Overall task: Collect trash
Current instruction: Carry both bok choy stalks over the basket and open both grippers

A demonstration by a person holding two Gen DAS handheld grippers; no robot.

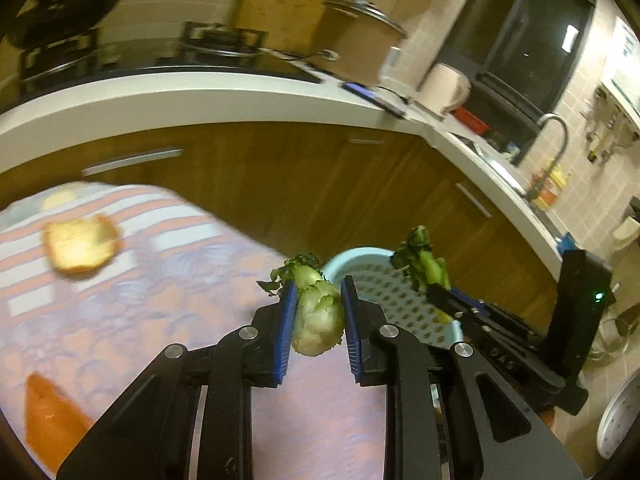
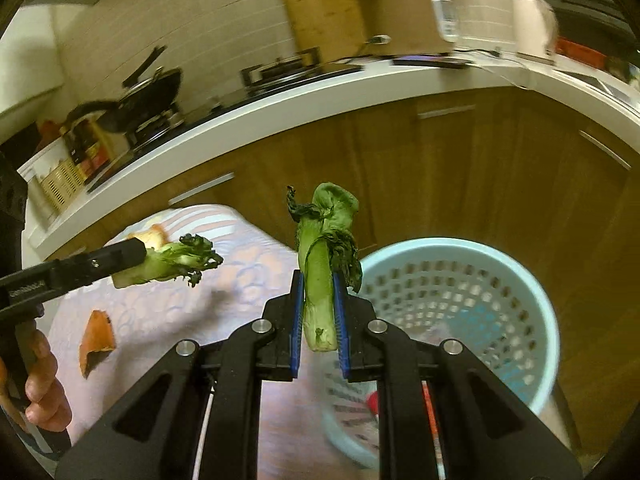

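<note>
My left gripper point(image 1: 318, 300) is shut on a pale bok choy stub point(image 1: 318, 320) with wilted leaves, held above the table's right edge; the same stub also shows in the right wrist view point(image 2: 168, 264). My right gripper point(image 2: 318, 284) is shut on a green bok choy stalk point(image 2: 320, 276), upright, just left of the light blue perforated trash basket point(image 2: 520, 280). In the left wrist view the right gripper point(image 1: 436, 292) holds its stalk point(image 1: 420, 260) over the basket point(image 1: 348, 258). A bread slice point(image 1: 80, 244) and an orange peel point(image 1: 48, 416) lie on the table.
The table has a striped, patterned cloth point(image 1: 160, 300). Wooden cabinets point(image 1: 280, 184) under a white counter point(image 1: 200, 100) stand behind, with a stove, pan, pot and kettle point(image 1: 444, 88). The basket holds some trash at its bottom point(image 2: 372, 400).
</note>
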